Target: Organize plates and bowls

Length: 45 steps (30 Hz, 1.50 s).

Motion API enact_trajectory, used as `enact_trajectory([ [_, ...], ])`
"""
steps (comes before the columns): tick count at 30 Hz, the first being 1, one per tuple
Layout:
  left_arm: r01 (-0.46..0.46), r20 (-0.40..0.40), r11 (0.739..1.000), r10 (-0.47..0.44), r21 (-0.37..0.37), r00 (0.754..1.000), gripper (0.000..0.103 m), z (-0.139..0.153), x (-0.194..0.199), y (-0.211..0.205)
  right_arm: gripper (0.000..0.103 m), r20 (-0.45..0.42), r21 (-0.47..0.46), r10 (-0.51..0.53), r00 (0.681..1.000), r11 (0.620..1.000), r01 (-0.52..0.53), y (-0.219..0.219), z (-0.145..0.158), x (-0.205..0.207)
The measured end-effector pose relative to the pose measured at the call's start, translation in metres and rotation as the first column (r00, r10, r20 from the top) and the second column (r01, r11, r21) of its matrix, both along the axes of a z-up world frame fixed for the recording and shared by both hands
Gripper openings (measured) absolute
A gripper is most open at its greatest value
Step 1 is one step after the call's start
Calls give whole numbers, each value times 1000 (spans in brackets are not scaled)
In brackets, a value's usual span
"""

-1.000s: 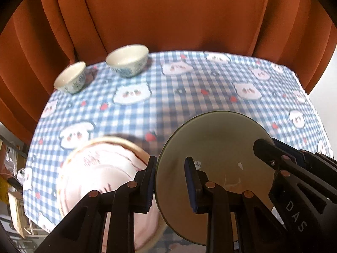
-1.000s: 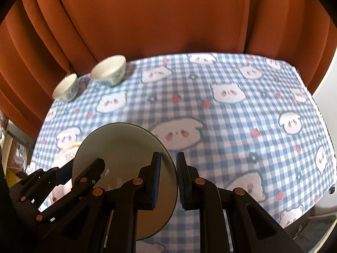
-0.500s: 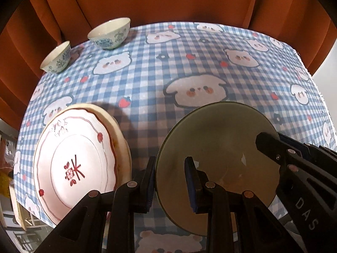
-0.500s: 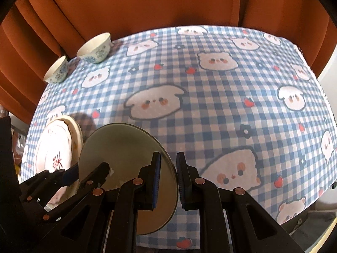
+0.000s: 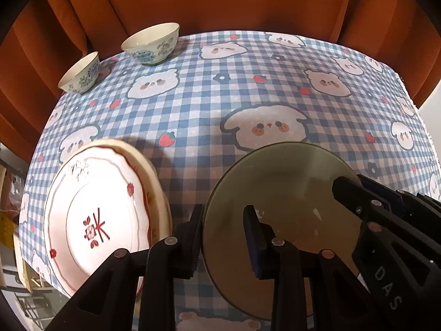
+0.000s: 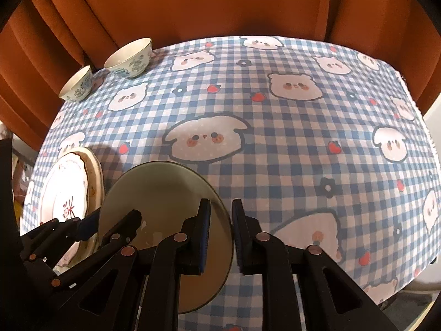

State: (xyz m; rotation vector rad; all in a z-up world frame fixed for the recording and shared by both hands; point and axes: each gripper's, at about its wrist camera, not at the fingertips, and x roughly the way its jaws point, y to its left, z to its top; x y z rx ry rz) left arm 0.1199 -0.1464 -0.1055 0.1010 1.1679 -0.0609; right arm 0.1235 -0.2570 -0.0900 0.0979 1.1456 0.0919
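Covering the table, checked bear tablecloth [image 5: 220,115], orange curtain [image 5: 220,0] behind

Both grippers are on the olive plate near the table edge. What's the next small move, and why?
Probably carry the olive plate leftward, over the white plate that tops the stack, then lower it. The left hand-held gripper and right hand-held gripper each straddle its rim on opposite sides, and it sits just right of that stack. The two bowls stand far back, out of the way.
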Motion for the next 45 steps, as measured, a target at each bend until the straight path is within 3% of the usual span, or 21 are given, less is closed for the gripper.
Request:
enact_trajectory([
  [5, 21, 13, 1000, -20, -4, 1000, 43, 3, 2, -4, 23, -12, -3, 3, 1000, 1000, -3, -3, -5, 7],
  [6, 23, 14, 1000, -23, -8, 1000, 55, 4, 2, -3, 24, -10, -4, 6, 1000, 1000, -6, -2, -4, 7],
  [7, 26, 18, 1000, -26, -14, 1000, 64, 5, 3, -3, 28, -4, -7, 12, 1000, 1000, -12, -1, -3, 8],
  [11, 40, 40, 999, -39, -29, 998, 72, 13, 2, -1, 64, 20, -20, 6, 1000, 1000, -5, 1, 6, 7],
  [15, 51, 54, 997, -48, -54, 997, 80, 20, 3, 4, 65, 35, -31, -10, 999, 999, 11, 3, 16, 6],
  [27, 120, 102, 990, -112, -79, 989, 82, 46, 10, 59, 65, 90, -60, -79, 993, 995, 85, 47, 46, 1],
  [45, 155, 107, 986, -148, -61, 983, 82, 49, 36, 200, 65, 90, -25, -150, 985, 988, 153, 193, 48, 17],
])
